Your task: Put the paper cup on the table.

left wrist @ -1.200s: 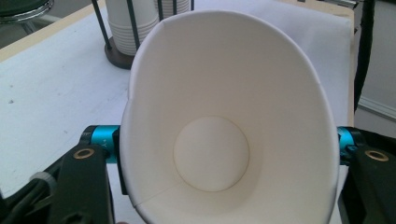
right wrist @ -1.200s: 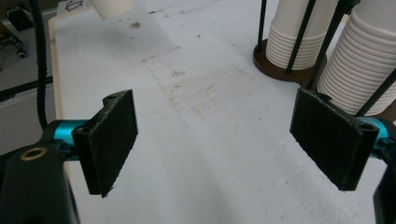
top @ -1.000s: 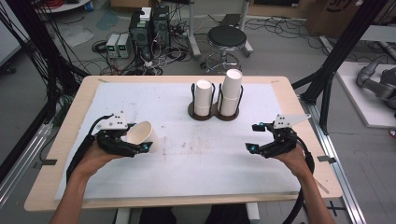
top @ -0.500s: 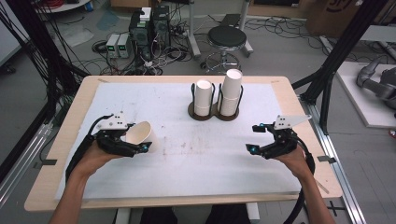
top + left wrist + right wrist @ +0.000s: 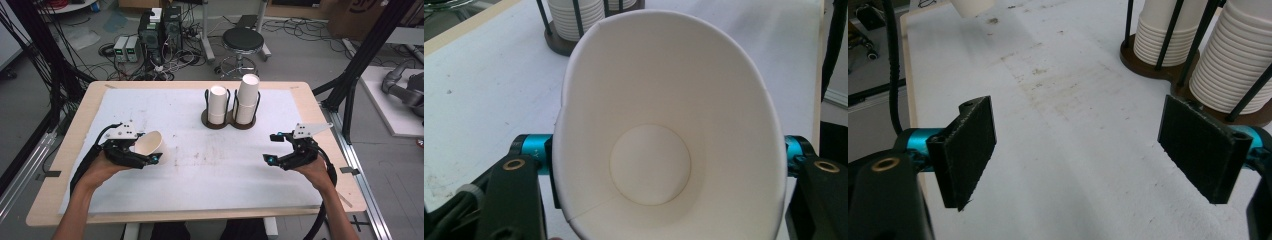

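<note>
Our left gripper (image 5: pixel 150 159) pinches the paper cup (image 5: pixel 150 144) across its thin, crushable wall; we squeeze gently. Our right gripper (image 5: pixel 272 147) hangs spread, empty.

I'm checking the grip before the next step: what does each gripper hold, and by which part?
The left gripper holds a white paper cup by its side walls near the base, mouth tilted up. The right gripper is open, holding nothing.

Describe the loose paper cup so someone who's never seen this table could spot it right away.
Start at the white-topped table and look at its left side. The paper cup is clamped in the left gripper; unlike the stacked cups, it is single and tipped sideways.
</note>
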